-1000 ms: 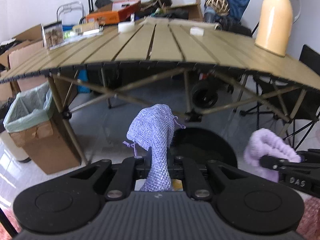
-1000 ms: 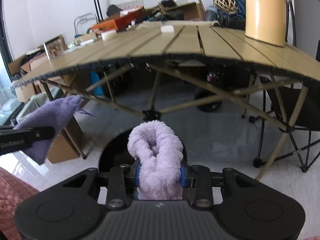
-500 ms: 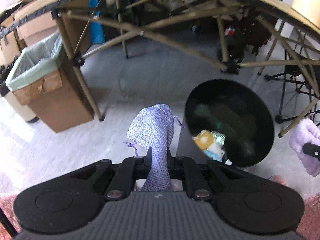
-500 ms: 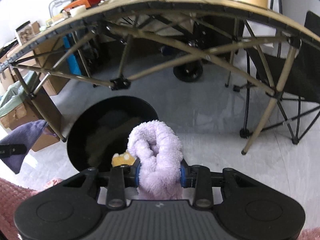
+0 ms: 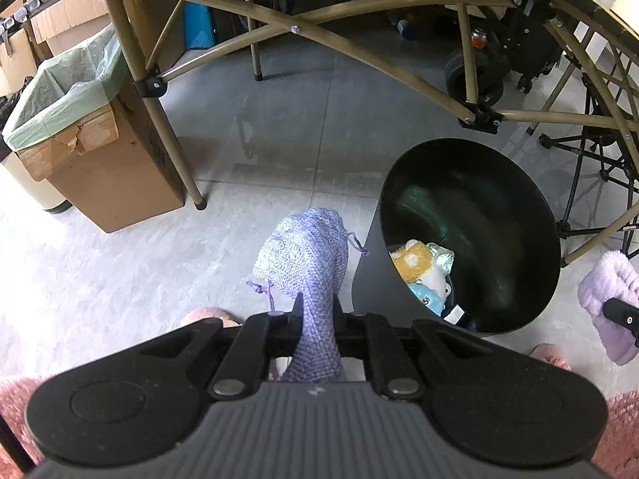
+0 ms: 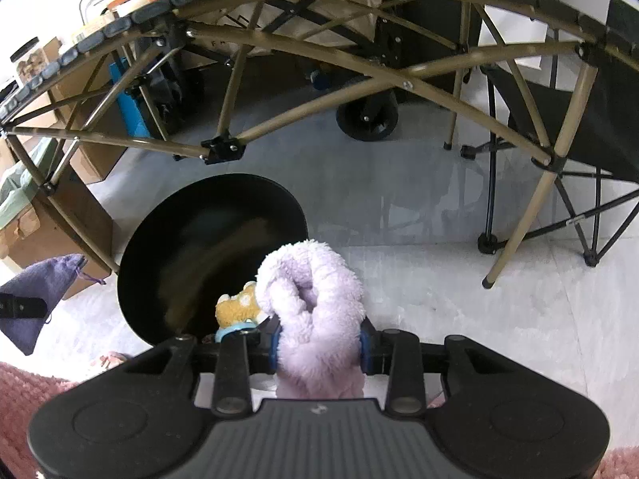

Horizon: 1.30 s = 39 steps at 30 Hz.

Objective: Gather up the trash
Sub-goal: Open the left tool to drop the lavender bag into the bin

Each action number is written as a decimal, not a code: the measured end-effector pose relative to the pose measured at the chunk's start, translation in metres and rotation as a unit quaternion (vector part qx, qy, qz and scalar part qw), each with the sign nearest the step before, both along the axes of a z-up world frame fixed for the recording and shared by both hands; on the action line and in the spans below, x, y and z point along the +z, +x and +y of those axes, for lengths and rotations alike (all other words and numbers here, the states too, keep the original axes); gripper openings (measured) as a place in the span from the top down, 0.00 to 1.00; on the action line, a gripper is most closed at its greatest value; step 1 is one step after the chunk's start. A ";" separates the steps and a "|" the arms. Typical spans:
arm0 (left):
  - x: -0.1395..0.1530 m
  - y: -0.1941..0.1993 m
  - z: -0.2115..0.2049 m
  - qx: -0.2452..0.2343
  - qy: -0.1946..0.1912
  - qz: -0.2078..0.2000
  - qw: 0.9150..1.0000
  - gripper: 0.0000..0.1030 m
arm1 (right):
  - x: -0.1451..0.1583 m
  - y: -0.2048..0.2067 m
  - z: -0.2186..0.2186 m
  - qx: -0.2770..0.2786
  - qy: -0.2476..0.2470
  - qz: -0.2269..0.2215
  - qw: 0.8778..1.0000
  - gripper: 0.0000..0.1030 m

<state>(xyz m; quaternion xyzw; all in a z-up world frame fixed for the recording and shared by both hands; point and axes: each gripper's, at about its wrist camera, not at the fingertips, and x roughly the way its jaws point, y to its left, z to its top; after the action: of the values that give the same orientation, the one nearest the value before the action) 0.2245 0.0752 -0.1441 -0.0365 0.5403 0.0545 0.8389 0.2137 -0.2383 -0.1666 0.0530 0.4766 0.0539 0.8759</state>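
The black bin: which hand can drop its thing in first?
Probably the right: its fluffy cloth hangs by the bin's rim, while the left's pouch hangs over bare floor beside it.

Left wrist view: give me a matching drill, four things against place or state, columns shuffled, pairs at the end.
Things:
1. woven purple pouch
2. fluffy lilac cloth
3. black bin
4. cardboard box

Place or state:
A. lined with a pale green bag
B. clamped in the left hand-held gripper
C. holds an orange and blue plush toy
D. clamped in the right hand-held gripper

Pairs: 1-B, 2-D, 3-C, 4-A
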 end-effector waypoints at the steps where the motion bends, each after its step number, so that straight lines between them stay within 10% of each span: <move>1: 0.000 0.002 0.000 0.001 -0.002 0.002 1.000 0.91 | -0.001 0.000 -0.001 -0.002 0.002 0.003 1.000 0.67; 39: 0.015 0.045 -0.107 -0.075 -0.041 0.003 0.996 0.91 | -0.010 0.007 -0.013 -0.018 0.008 0.016 1.000 0.67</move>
<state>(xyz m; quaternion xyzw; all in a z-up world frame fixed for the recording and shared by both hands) 0.2695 -0.0322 -0.1287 -0.0297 0.5461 -0.0305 0.8366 0.2206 -0.2511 -0.1762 0.0697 0.4889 0.0409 0.8686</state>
